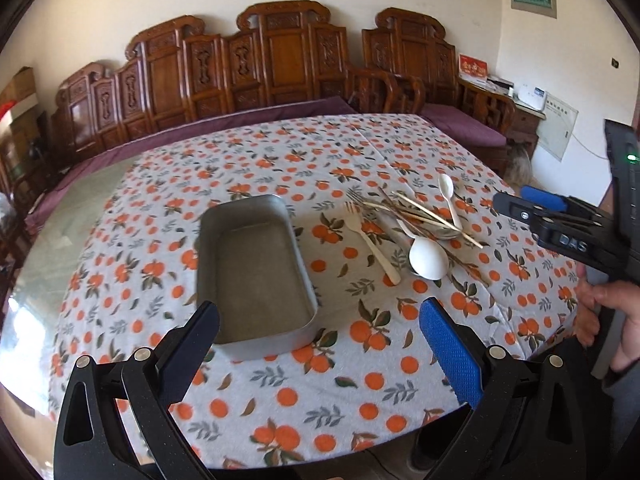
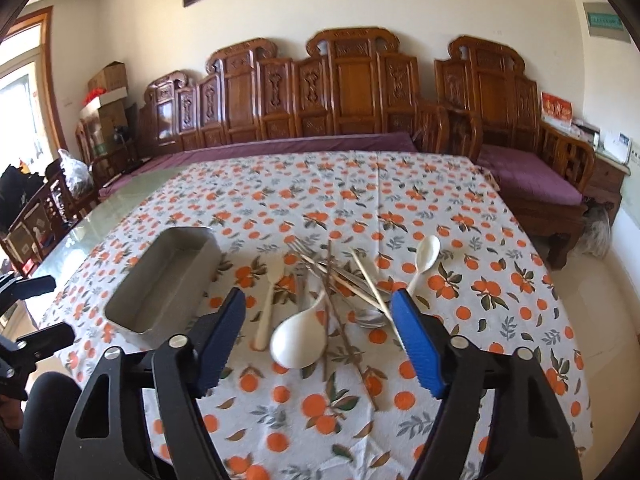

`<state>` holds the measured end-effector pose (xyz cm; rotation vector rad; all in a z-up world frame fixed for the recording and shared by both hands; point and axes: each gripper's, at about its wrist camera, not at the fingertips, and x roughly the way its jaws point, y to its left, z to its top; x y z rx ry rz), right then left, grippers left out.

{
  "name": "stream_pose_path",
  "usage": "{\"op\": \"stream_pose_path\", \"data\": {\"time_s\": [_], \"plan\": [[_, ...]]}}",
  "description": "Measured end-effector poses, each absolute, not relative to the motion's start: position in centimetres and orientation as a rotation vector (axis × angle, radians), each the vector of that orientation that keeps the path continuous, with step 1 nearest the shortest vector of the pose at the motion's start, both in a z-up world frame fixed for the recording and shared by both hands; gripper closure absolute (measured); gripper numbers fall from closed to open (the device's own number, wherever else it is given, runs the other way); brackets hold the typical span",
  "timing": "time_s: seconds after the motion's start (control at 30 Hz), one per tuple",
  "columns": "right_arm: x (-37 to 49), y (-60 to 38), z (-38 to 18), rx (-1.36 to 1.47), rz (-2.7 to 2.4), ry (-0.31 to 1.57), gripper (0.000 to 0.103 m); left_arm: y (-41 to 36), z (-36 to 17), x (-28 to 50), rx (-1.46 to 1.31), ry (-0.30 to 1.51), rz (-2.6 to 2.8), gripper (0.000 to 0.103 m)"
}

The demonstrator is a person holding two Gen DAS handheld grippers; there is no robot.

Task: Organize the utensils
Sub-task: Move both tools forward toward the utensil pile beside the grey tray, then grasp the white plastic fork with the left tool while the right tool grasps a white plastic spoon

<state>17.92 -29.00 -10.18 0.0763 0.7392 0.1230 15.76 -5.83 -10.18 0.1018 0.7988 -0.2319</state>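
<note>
An empty grey metal tray (image 1: 256, 280) sits on the orange-print tablecloth; it also shows in the right wrist view (image 2: 164, 284). To its right lies a pile of utensils: a large white soup spoon (image 1: 428, 258) (image 2: 300, 336), a cream fork (image 1: 370, 240) (image 2: 270, 300), a small white spoon (image 1: 447, 194) (image 2: 424, 256), chopsticks (image 1: 432, 212) (image 2: 368, 280) and metal cutlery (image 2: 320, 264). My left gripper (image 1: 320, 320) is open above the tray's near end. My right gripper (image 2: 318, 316) is open just above the soup spoon; it also shows in the left wrist view (image 1: 520, 204).
The tablecloth (image 2: 400, 208) covers a glass-topped table (image 1: 80, 208). A carved wooden bench with purple cushions (image 2: 304, 144) stands behind the table. Cardboard boxes (image 2: 108, 92) are stacked at the far left. The table's near edge (image 1: 320, 452) is below my left gripper.
</note>
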Motion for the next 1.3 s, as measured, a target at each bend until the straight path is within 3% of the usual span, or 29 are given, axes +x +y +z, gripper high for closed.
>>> {"op": "stream_pose_path", "data": {"time_s": [0.23, 0.6, 0.83, 1.1, 1.2, 1.3], "plan": [[22.6, -32.9, -13.4, 0.142, 0.080, 0.822, 0.046, -7.6, -11.6, 18.5, 0.062, 0.823, -0.293, 0.007], [29.4, -36.3, -20.1, 0.174, 0.040, 0.959, 0.061, -10.4, -14.2, 22.6, 0.062, 0.893, -0.344, 0.034], [32.0, -36.6, -21.6, 0.138, 0.042, 0.977, 0.066, -11.3, -15.6, 25.1, 0.062, 0.928, -0.332, 0.036], [33.0, -37.5, -22.8, 0.142, 0.023, 1.016, 0.076, -12.4, -17.0, 27.2, 0.045, 0.965, -0.323, 0.044], [32.9, -37.5, -22.8, 0.101, 0.012, 1.024, 0.088, -12.8, -17.4, 27.9, 0.054, 0.977, -0.311, 0.046], [32.7, -38.0, -22.8, 0.098, 0.016, 1.031, 0.094, -13.1, -17.8, 28.5, 0.059, 0.991, -0.304, 0.049]]}}
